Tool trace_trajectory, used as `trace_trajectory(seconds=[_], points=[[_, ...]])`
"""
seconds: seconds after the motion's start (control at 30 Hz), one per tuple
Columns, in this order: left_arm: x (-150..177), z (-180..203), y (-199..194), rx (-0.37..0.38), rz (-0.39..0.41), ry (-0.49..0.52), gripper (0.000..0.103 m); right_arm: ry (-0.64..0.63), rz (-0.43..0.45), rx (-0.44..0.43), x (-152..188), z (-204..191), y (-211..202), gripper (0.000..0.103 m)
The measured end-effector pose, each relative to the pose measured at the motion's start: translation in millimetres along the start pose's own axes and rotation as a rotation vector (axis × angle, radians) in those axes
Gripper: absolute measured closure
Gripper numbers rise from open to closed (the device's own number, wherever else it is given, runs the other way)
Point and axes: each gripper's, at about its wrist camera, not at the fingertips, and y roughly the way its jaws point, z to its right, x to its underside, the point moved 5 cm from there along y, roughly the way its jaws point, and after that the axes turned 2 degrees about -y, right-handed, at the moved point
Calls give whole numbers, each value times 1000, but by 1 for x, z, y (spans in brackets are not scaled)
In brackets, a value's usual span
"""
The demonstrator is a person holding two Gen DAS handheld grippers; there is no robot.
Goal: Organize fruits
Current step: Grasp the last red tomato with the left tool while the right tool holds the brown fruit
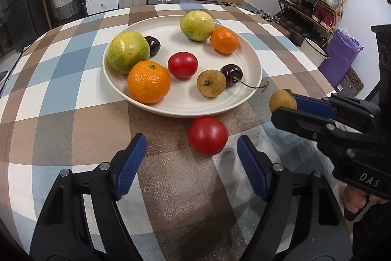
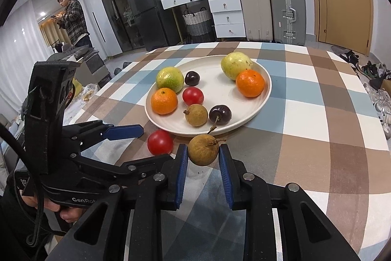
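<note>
The right tool [image 2: 203, 158] is clenched on a brown longan [image 2: 203, 150], its blue pads pressing the fruit's two sides; the longan is held clear of the checked desk [image 2: 317, 114], just off the plate's rim at about 6 o'clock in the right wrist view. From the left wrist view the same longan [image 1: 282, 100] shows at the tip of the right tool [image 1: 290, 105], off the plate at about 4 o'clock. The left tool [image 1: 190, 163] is released, its jaws apart over the desk with nothing pressed between them; a red tomato [image 1: 207, 135] lies on the cloth just beyond them, nearer the right finger, close to the plate's near rim but not on it. The cream plate [image 1: 254, 58] holds the other fruit: a large green-yellow fruit [image 1: 128, 51] at 9 o'clock with a dark cherry [image 1: 152, 45] touching behind it, an orange [image 1: 149, 81] at 7 o'clock, a second tomato [image 1: 182, 64] near the middle, a second longan [image 1: 211, 83] at 5 o'clock touching a stemmed cherry [image 1: 231, 74], a pale green fruit [image 1: 197, 25] at 12 o'clock, and a smaller orange [image 1: 224, 40] against it at 1 o'clock. A person's fingers [image 1: 354, 202] grip the right tool's handle.
</note>
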Motion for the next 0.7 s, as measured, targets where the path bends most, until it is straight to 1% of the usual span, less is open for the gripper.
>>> trace_trajectory(seconds=[0.03, 0.1, 0.13, 0.17, 0.2, 0.23, 0.27, 0.37, 0.7], points=[[0, 1, 0, 3, 1, 0, 37, -2, -2, 1, 1, 0, 0, 77], [-1, 2, 0, 7, 3, 3, 43, -1, -8, 3, 2, 0, 2, 77], [-1, 2, -1, 8, 3, 3, 47, 1, -8, 0, 2, 0, 1, 77], [-1, 2, -1, 8, 5, 3, 54, 4, -5, -1, 2, 0, 0, 77], [-1, 2, -1, 21, 5, 2, 58, 5, -1, -3, 2, 0, 0, 77], [-1, 3, -2, 41, 4, 0, 68, 11, 0, -8, 2, 1, 0, 77], [0, 4, -2, 61, 1, -1, 73, 17, 1, -10, 2, 2, 0, 77], [1, 7, -4, 58, 6, 14, 73, 21, -5, -3, 3, 3, 1, 77], [2, 6, -17, 72, 32, 6, 73, 30, 2, -6, 3, 5, 1, 77]])
